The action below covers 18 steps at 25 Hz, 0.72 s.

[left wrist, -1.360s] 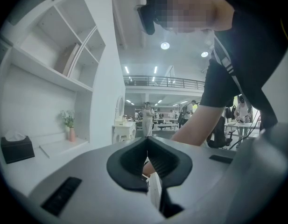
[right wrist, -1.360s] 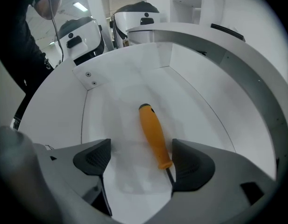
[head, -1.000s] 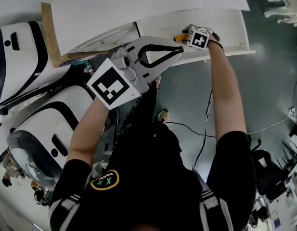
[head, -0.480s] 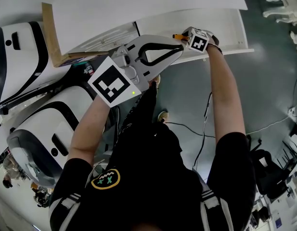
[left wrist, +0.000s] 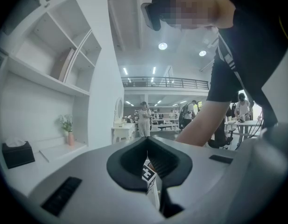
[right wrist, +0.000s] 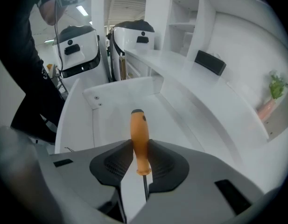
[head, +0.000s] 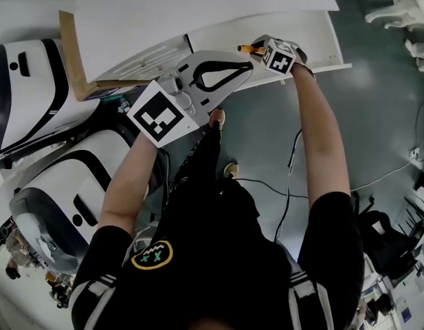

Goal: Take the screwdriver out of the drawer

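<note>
The screwdriver [right wrist: 139,136] has an orange handle and a thin dark shaft. My right gripper [right wrist: 140,146] is shut on that handle, its jaws having just been closing with the handle between them. It hangs a little above the white open drawer [right wrist: 111,118]. In the head view the screwdriver [head: 245,48] sticks out left of the right gripper [head: 260,49], over the drawer [head: 308,27]. My left gripper [head: 251,65] is shut and holds nothing, level beside the drawer front. In its own view the left gripper [left wrist: 147,141] has its pads meeting at the tips.
A white desk top [head: 198,9] lies above the drawer. White and black machines [head: 33,95] stand at the left. A cable [head: 288,184] trails over the grey floor. Wall shelves hold a black box [right wrist: 210,62] and a small plant [right wrist: 276,90].
My right gripper has risen a little with the screwdriver, and more of the orange handle shows beside it. The left gripper has stayed where it was.
</note>
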Each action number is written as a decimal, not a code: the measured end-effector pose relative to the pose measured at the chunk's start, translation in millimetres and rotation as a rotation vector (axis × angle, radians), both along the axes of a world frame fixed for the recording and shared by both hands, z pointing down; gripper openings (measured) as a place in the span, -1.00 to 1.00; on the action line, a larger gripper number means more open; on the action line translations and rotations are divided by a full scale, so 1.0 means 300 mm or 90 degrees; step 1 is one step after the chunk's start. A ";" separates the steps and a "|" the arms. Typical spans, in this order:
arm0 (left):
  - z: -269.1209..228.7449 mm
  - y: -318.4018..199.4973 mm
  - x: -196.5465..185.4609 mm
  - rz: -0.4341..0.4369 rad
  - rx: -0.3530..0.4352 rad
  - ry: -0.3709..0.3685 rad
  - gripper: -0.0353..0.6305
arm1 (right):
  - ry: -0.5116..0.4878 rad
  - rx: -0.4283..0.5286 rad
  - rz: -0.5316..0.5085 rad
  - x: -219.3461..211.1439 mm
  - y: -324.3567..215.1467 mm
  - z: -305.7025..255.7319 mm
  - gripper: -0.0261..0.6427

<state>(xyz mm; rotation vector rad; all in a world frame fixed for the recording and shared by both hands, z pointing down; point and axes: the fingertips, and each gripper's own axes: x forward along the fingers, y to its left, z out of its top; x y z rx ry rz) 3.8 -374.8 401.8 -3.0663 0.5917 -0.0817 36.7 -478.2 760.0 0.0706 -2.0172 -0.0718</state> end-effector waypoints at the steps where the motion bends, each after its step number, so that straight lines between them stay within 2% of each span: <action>1: -0.005 0.005 0.004 0.000 0.002 0.001 -0.83 | -0.014 0.009 0.007 -0.007 -0.004 -0.032 -0.55; 7: -0.057 0.044 0.025 -0.008 0.007 0.012 -0.83 | -0.159 0.040 0.107 -0.028 -0.008 -0.279 -0.55; 15: -0.146 0.142 0.045 -0.010 0.031 0.020 -0.83 | -0.303 0.112 0.182 0.011 0.092 -0.584 -0.55; 18: -0.144 0.177 0.040 -0.010 0.047 0.006 -0.83 | -0.347 0.135 0.194 0.029 0.156 -0.714 -0.55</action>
